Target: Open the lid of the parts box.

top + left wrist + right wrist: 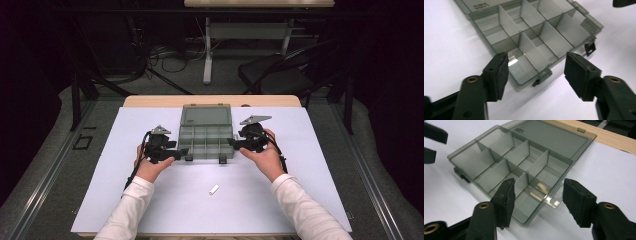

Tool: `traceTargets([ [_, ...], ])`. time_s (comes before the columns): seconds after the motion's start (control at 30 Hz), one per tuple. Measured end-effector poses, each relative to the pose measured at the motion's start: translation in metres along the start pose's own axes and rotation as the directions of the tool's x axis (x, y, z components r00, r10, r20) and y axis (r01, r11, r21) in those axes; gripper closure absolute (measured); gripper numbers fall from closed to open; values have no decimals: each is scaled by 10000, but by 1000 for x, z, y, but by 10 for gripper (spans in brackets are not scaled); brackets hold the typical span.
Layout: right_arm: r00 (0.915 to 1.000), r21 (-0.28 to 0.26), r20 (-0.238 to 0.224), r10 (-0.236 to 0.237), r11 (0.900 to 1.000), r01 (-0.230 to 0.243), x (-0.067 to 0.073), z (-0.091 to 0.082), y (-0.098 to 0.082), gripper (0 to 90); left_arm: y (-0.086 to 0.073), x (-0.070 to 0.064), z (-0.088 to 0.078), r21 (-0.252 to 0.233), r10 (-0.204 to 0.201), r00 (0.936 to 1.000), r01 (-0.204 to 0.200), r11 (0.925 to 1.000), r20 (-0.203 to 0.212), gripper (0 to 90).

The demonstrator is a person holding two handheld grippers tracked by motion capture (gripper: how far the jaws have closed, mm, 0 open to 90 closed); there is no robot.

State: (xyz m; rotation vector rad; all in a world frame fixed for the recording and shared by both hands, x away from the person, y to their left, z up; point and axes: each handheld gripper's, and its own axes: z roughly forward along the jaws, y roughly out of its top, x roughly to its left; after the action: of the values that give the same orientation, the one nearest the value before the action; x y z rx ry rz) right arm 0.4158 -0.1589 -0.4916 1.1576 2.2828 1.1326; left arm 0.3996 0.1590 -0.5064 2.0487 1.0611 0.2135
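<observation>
**Open organiser box between two spread grippers**

Here, a white sheet (150,200) covers most of a wooden table (150,101), whose bare far edge shows beyond it. Past the table lie a grey floor, a tangle of cables (160,55), a black chair (275,75) and the white legs of another desk (207,50); the rest of the room is dark.

A translucent grey organiser box (206,140) sits at the middle of the sheet, toward its far side. Its lid (206,115) is folded back flat onto the sheet behind it. Thin dividers split the tray into compartments, and all of them that can be seen hold nothing. Two dark latches (222,159) hang at the near wall. A small white piece (214,189) lies on the sheet alone, nearer the person, well apart from the box.

Both white-sleeved forearms reach in from the near edge. The left gripper (181,151) is just beside the box's near left corner, the right gripper (233,143) just beside its right side. In each gripper view the jaws stand spread on either side of a corner of the box without pressing on it.
</observation>
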Motion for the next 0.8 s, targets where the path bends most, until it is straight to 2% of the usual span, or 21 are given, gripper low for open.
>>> traceTargets([
  [0.17,9998,104,-207,-64,9999,66,5,-11,-6,393,0,-5,0,47,-84,9999,83,10000,142,284],
  [0.23,9998,115,-143,-104,9999,106,7,-16,-9,392,0,-7,0,64,-115,9995,113,9999,301,276],
  [0.3,9994,98,-257,-220,9997,223,7,-21,-13,351,0,-10,0,43,-194,9989,193,9998,438,267],
  [0.37,9991,24,-426,-71,10000,72,7,-25,-16,330,1,-12,-1,-24,-201,9985,202,9998,512,241],
  [0.43,9983,10,-588,-16,10000,17,6,-27,-19,306,1,-15,-1,0,-149,9980,150,9999,612,210],
  [0.53,9973,161,-713,-180,9997,192,5,-27,-21,247,1,-19,-1,-27,11,9968,-9,10000,797,172],
  [0.7,9942,136,-1059,-211,9997,227,7,-26,-28,210,3,-26,-2,-110,324,9959,-316,9994,844,168],
  [0.8,9940,76,-1058,-268,9996,278,7,-27,-29,209,3,-27,-2,-74,417,9951,-412,9991,895,167],
])
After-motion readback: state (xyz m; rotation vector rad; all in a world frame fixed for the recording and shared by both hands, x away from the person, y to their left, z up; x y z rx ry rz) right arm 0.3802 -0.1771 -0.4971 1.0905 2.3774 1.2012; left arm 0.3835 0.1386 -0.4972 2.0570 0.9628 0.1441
